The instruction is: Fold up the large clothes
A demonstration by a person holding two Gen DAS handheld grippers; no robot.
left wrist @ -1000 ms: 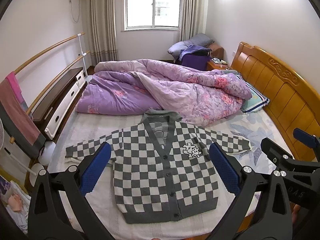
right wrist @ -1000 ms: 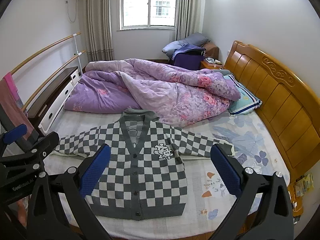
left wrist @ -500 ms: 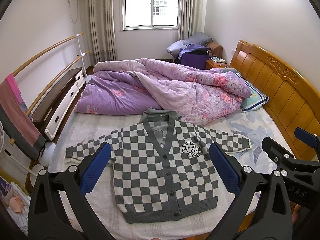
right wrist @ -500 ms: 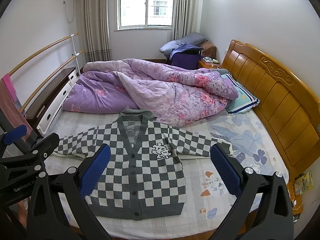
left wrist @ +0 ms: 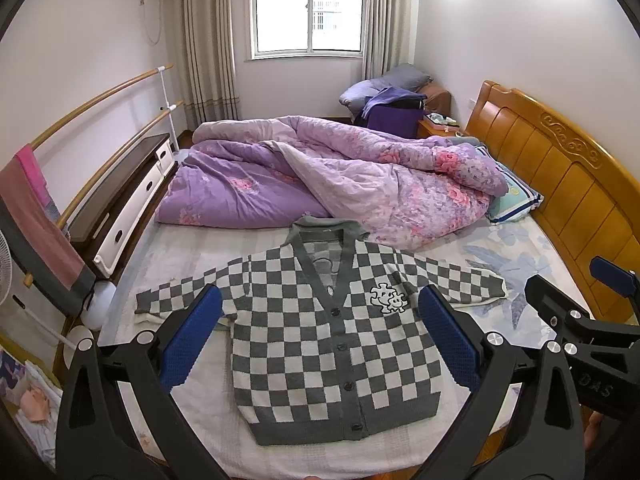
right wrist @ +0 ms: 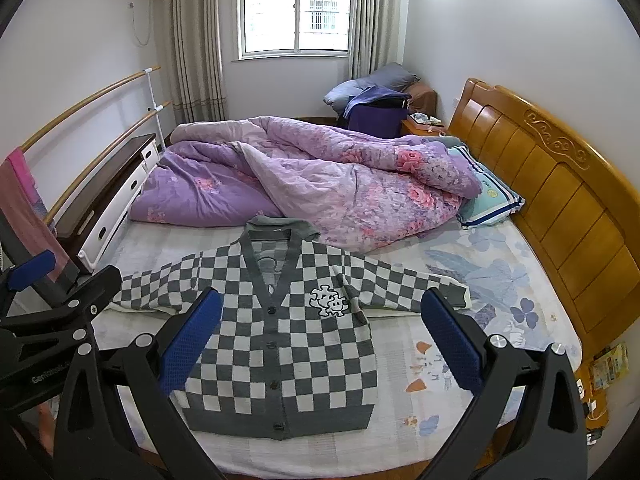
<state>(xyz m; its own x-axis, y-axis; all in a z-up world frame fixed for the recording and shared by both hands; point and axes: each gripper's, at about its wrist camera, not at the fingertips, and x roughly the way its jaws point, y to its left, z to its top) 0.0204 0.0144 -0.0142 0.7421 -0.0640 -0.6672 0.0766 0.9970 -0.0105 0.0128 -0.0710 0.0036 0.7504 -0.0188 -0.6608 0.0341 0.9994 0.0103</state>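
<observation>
A grey-and-white checkerboard knit cardigan [left wrist: 332, 336] is lying face up and buttoned on the near part of the pale, floral-printed bed sheet [left wrist: 516, 256], its hem toward the cameras and its grey collar nearly touching the crumpled purple floral quilt [left wrist: 320, 184] behind it. Both sleeves are stretching straight out to the sides and the body is lying flat, so no fold is showing yet; judging from this, the garment is only spread and ready, and the whole folding sequence (sleeves in, then body over) is still waiting to be done

The left gripper [left wrist: 320, 340] is hovering above the cardigan's chest with its blue-padded jaws spread wide and holding nothing. The right gripper [right wrist: 320, 340] is hanging over the garment's front in the same way, jaws wide apart and empty. Neither is touching the cloth

Counting: one cardigan with two sleeves, one white puzzle-piece cartoon patch [right wrist: 329, 301] on its chest, and four dark buttons showing down the placket in the right wrist view. One quilt is heaped behind it, one blue-striped pillow [right wrist: 488, 196] is lying against one carved wooden headboard [right wrist: 560, 200], and two grippers are working, each showing two blue pads
</observation>
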